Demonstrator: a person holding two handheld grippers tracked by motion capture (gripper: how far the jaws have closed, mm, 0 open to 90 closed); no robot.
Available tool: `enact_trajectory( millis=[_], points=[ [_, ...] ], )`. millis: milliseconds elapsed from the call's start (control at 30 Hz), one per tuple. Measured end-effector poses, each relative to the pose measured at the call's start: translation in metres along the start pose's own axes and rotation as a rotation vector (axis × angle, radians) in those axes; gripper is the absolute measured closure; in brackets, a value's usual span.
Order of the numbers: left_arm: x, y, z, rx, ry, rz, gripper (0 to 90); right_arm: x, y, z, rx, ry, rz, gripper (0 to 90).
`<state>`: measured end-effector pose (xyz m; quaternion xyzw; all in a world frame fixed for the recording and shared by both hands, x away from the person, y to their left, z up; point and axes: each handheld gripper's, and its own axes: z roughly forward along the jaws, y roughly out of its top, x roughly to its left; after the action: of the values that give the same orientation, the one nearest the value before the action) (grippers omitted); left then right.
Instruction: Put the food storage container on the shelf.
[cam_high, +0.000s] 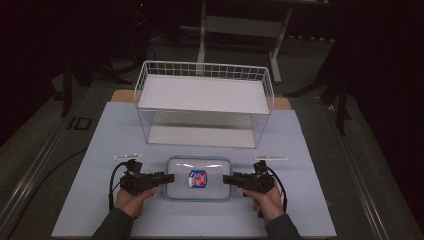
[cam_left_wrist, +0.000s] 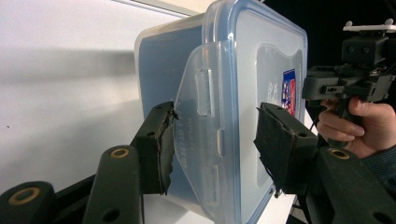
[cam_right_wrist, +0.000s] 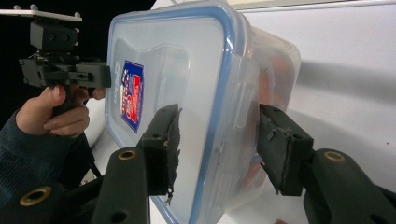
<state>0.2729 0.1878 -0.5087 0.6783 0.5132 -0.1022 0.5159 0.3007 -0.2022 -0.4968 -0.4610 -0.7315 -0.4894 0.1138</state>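
High view: a clear plastic food container (cam_high: 199, 178) with a blue-edged clip lid and a red-and-blue label lies flat on the pale blue desk (cam_high: 100, 150), near its front edge. At the container's 9 o'clock the left hand-held gripper (cam_high: 169, 177) meets its short end; at its 3 o'clock the right hand-held gripper (cam_high: 227, 179) meets the other end. A white wire basket shelf (cam_high: 205, 102) stands at the container's 12 o'clock, a little apart.

Left gripper view: the left hand-held gripper (cam_left_wrist: 215, 140) straddles the container's (cam_left_wrist: 233, 70) end, its jaws either side of the lid's locking flap. One pad touches the wall; the other sits against the lid face, so it looks clamped on the container. At 3 o'clock, a hand holds the other gripper.

Right gripper view: the right hand-held gripper (cam_right_wrist: 217, 140) brackets the opposite end of the container (cam_right_wrist: 187, 70). One pad lies on the lid; the other stands just off the wall, so a firm grip cannot be told.
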Motion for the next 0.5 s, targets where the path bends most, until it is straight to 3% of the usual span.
enact_trajectory(
  millis=[100, 500],
  points=[
    [-0.0048, 0.0008, -0.0012, -0.003, 0.018, 0.027, 48.5, 0.0014, 0.0003, -0.0009, -0.008, -0.001, -0.005, 51.1],
    [-0.0098, 0.0031, -0.0079, -0.051, 0.013, 0.040, 48.7, 0.0093, 0.0033, -0.0053, -0.046, -0.002, -0.052, 51.4]
  ],
)
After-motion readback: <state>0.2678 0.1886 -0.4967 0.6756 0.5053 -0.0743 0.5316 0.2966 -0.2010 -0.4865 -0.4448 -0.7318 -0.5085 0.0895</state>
